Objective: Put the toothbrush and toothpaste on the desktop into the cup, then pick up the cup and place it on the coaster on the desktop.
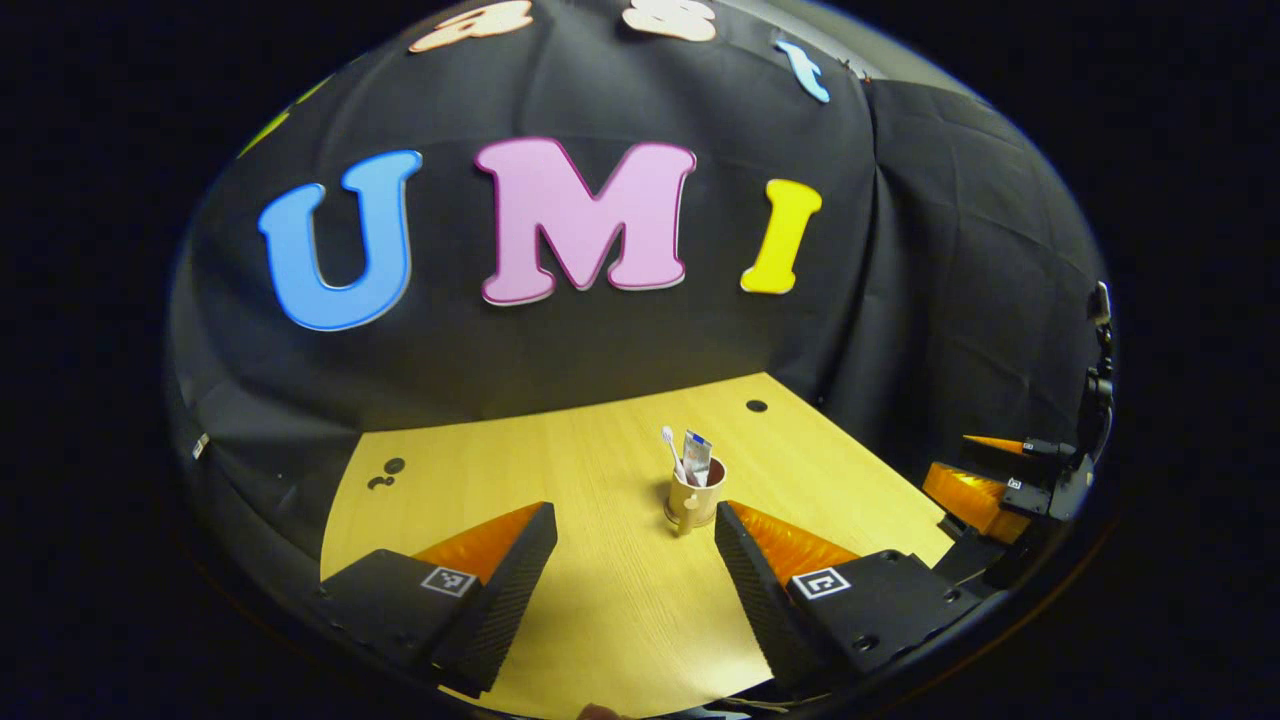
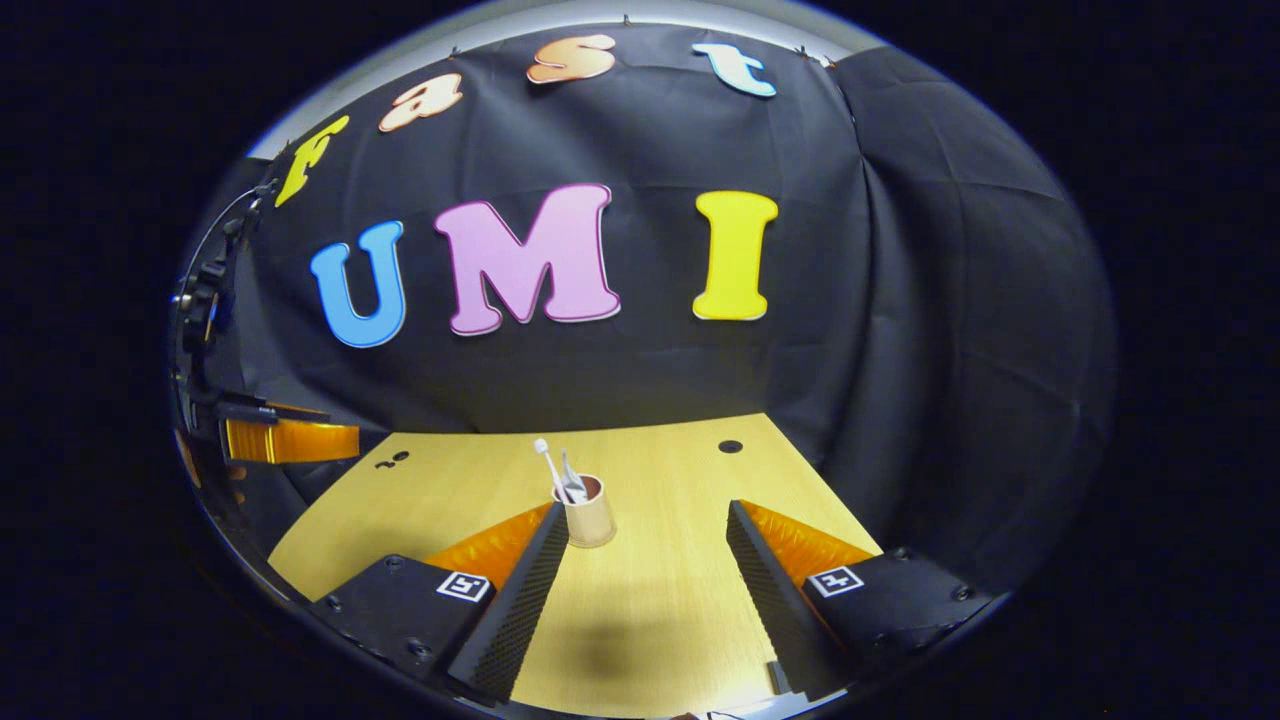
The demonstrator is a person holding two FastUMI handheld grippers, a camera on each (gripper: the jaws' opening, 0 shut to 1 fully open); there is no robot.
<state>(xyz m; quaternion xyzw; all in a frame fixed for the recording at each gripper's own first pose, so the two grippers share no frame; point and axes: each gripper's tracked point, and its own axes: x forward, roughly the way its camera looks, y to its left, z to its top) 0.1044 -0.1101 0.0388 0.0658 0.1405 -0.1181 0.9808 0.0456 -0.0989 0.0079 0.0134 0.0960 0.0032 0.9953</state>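
The cup (image 1: 694, 495) stands on the table (image 1: 600, 600) ahead of the left tool (image 1: 632, 545), near its right finger, with toothbrush (image 1: 672, 452) and toothpaste (image 1: 696, 457) upright inside. Both the left tool and the right tool (image 2: 648, 545) are wide open and hold nothing. Loading looks finished; what seems left is gripping the cup. No coaster is discernible, so it must be found before placing.

Black cloth wall (image 2: 900, 300), light wooden desktop (image 2: 660, 600), two dark holes
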